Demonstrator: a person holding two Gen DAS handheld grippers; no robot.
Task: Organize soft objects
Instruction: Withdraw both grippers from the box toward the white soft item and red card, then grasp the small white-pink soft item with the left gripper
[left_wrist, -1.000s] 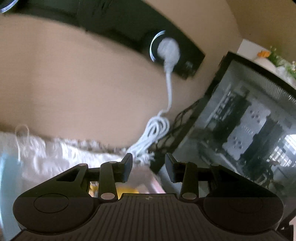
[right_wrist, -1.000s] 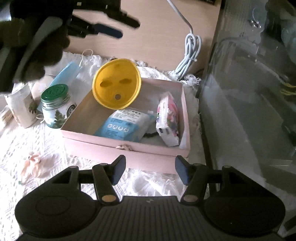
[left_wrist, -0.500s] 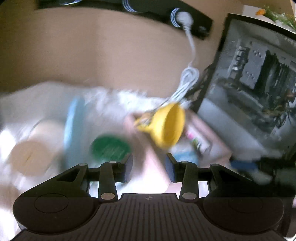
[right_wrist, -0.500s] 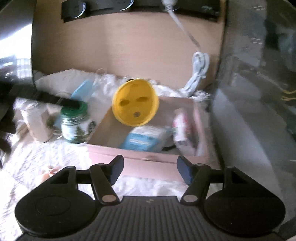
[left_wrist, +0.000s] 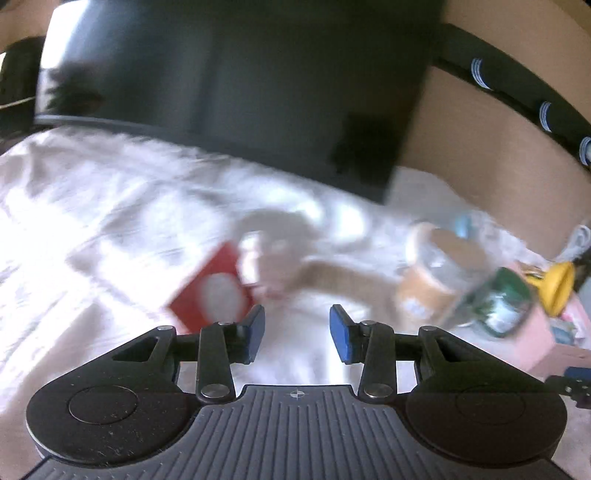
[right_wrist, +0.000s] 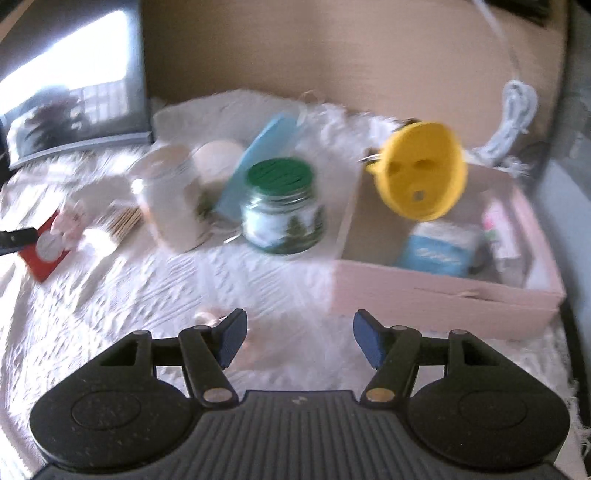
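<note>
A pink box (right_wrist: 443, 291) sits at the right on a white lace cloth (right_wrist: 147, 295); in it are a yellow funnel-shaped thing (right_wrist: 421, 177), a blue tissue pack (right_wrist: 439, 251) and a pink-patterned pack (right_wrist: 498, 229). A small pink soft thing (right_wrist: 70, 221) lies on a red card (right_wrist: 44, 251) at the left; both show blurred in the left wrist view, the card (left_wrist: 210, 295) just ahead of my open, empty left gripper (left_wrist: 297, 332). My right gripper (right_wrist: 299, 339) is open and empty above the cloth, a small pale pink thing (right_wrist: 207, 317) by its left finger.
A green-lidded glass jar (right_wrist: 280, 210), a white cup (right_wrist: 173, 206), a blue pack (right_wrist: 258, 162) and wooden sticks (right_wrist: 122, 221) stand left of the box. A dark monitor (left_wrist: 240, 92) is behind. A white cable (right_wrist: 513, 114) and a glass case are at the right.
The left gripper has swung from the wall down and left over the cloth to the red card. The right gripper has pulled back and turned left, so the jar and cup now sit mid-view.
</note>
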